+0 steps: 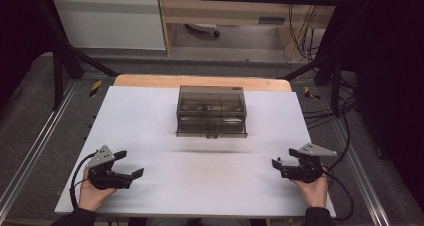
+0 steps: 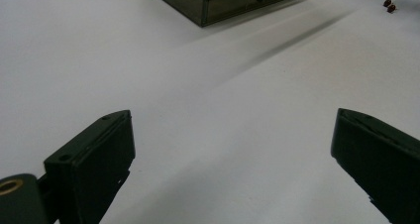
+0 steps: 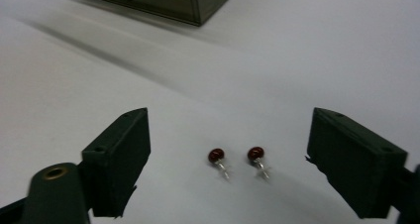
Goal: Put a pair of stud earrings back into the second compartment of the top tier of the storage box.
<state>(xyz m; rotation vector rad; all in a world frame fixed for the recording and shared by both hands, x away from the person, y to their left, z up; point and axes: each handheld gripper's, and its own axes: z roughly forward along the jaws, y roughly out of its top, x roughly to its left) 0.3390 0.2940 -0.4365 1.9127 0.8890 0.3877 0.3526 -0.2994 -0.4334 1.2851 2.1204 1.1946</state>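
At the left of the high view, the left gripper [image 1: 131, 165] rests low over the white table sheet [image 1: 165, 181] in the person's left hand [image 1: 91, 193]; in its own view its two black jaws stand wide apart with only bare sheet between them, holding nothing. It appears to have no part in the step yet and would do best to wait clear of the middle.

Farther back at the centre sits the smoky, translucent plastic box with a drawer front [image 1: 211, 111], seemingly the place the small things are meant for.

At the right, the right gripper [image 1: 276, 167] hovers near the sheet, its jaws open with both studs lying between them, neither pad touching. The step in hand looks to be picking up one of the pair of dark red ball stud earrings [image 3: 236, 155]. To do it well, the gripper should probably shift so that a single stud is centred, come down until the tips nearly meet the sheet, and close gently on the round head rather than the thin post, which could slip or flick away.

Each earring is a glossy dark red bead on a short silvery pin; the two lie side by side, just apart, on the near right part of the sheet.
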